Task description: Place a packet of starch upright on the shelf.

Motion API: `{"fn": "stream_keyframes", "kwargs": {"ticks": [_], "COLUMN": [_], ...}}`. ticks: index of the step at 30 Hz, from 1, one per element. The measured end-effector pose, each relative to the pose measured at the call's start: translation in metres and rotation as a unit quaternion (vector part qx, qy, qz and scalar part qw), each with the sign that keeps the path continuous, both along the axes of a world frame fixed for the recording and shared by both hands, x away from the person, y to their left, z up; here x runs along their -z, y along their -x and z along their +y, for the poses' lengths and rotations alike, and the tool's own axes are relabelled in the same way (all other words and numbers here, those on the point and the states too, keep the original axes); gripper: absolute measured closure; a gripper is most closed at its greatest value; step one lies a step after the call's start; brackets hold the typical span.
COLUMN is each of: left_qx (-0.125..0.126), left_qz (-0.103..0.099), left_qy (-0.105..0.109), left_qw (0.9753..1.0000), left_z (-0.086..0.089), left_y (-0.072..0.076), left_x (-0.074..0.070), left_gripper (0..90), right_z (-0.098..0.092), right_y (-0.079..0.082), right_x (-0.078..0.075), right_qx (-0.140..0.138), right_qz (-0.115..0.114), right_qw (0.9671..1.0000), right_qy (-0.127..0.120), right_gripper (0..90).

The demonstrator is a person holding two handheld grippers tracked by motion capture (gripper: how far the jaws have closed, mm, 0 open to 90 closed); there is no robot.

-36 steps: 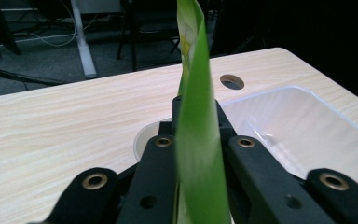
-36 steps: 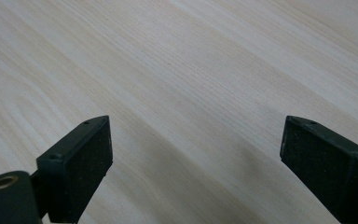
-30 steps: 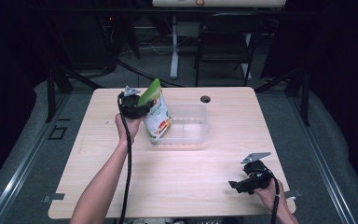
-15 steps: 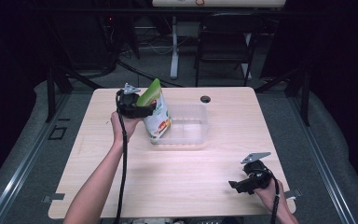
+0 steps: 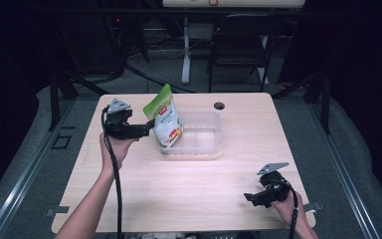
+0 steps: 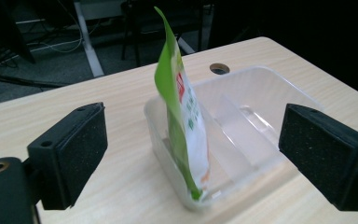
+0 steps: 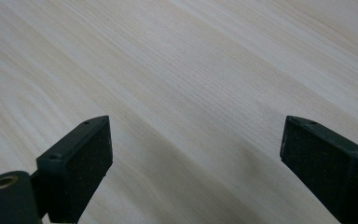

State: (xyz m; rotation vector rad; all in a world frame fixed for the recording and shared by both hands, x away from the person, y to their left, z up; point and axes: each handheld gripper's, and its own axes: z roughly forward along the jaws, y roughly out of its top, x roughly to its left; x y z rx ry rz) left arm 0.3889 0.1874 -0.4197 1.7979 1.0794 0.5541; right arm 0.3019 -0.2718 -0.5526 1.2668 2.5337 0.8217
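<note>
The left gripper [image 6: 191,154] — jaws spread, holding nothing — faced the upright green snack pouch [image 6: 182,116] standing in the clear plastic tub [image 6: 261,116] straight ahead.

pouch [image 5: 167,122] upright in tub's [image 5: 204,144] left end; tub mid-table [image 5: 189,184]

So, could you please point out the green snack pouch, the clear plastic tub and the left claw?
green snack pouch [image 6: 186,126], left gripper view, printed white face.
clear plastic tub [image 5: 218,130], high view, right wall.
left claw [image 5: 149,125], high view, midway between its open tips.
</note>
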Motion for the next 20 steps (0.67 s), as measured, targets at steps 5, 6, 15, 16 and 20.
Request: {"fn": "stream_keyframes", "kwargs": {"ticks": [5, 6, 15, 16, 20], "left_qx": [0.006, 0.007, 0.005, 0.005, 0.005], "left_qz": [0.013, 0.016, 0.053, 0.053, 0.066], "left_qy": [-0.024, -0.029, -0.037, -0.045, -0.059], "left_qw": [0.9996, 0.9994, 0.9979, 0.9976, 0.9961], "left_z": [0.011, 0.014, 0.026, 0.026, 0.027], "left_y": [0.029, 0.034, 0.067, 0.069, 0.069], "left_x": [0.014, 0.016, 0.05, 0.053, 0.066], "left_gripper": [6.6, 6.3, 6.1, 6.2, 6.3], "right_z": [0.0, 0.0, 0.0, 0.0, -0.001], "right_y": [0.0, 0.0, 0.0, 0.0, 0.0], "right_x": [-0.001, 0.0, 0.001, 0.0, 0.0], "right_qx": [-0.006, -0.005, -0.001, -0.005, -0.005], "right_qz": [0.002, 0.001, -0.001, -0.001, -0.004], "right_qw": [0.9999, 0.9999, 1.0, 0.9999, 0.9999], "right_qy": [0.01, 0.01, 0.005, 0.009, 0.014], "right_gripper": [8.6, 8.6, 8.6, 8.6, 8.6]}}
